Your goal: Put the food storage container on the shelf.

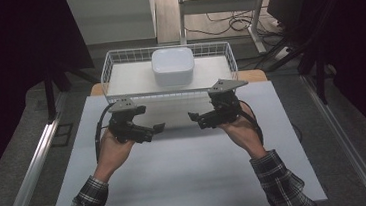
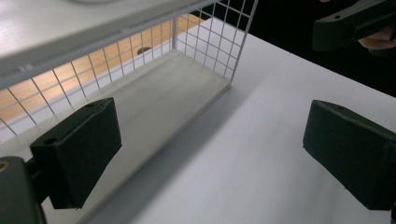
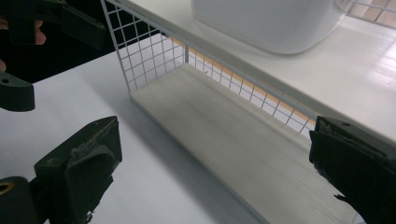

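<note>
White lidded tub (image 1: 173, 66) in wire basket (image 1: 109, 64), upper centre, beyond both grippers; left gripper (image 1: 156, 130) and right gripper (image 1: 195, 117) wide open, empty, facing inward, about equally near.

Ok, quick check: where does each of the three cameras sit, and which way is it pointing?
High view: above the person's side, looking forward and down on the table; forearms, left gripper, right gripper.
Left gripper view: rides the left gripper, looking along its open jaws at the wire basket; the right gripper shows farther off.
Right gripper view: rides the right gripper, facing the basket and white container.
Shared: both gripper views show the basket.
</note>
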Tool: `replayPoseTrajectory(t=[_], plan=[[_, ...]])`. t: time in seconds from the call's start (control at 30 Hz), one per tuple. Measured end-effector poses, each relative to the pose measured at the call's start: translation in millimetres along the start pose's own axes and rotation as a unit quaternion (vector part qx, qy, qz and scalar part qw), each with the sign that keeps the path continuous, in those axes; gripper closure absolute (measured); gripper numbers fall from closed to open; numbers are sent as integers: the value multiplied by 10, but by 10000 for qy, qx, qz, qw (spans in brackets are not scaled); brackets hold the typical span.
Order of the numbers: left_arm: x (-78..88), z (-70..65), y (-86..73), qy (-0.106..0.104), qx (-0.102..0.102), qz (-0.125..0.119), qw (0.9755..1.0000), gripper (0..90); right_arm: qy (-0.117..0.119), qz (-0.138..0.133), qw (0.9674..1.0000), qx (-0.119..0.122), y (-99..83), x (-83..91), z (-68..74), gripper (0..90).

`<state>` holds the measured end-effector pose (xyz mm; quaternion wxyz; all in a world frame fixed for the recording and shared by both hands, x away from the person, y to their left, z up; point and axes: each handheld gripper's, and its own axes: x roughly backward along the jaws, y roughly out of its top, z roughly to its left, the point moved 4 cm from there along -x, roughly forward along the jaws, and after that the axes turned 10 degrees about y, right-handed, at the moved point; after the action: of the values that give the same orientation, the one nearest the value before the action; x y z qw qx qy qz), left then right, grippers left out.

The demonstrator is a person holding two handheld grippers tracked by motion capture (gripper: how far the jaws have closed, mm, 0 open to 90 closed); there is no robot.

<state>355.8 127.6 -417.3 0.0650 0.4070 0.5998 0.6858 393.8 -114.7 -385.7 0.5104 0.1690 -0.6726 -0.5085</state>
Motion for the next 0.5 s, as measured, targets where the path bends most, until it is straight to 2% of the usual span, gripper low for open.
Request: replayPoseTrajectory(t=[0.27,0.47,0.5], plan=[[-1,-108,-182,-18,-31,34,10000,40,38,-19,9999,115,-144,1,109,22],[-21,-173,-373,16,0,58,10000,44,16,1,9999,151,-311,-19,176,24],[-32,-189,-445,2,18,91,10000,44,20,-12,9999,134,-335,-21,185,24]])
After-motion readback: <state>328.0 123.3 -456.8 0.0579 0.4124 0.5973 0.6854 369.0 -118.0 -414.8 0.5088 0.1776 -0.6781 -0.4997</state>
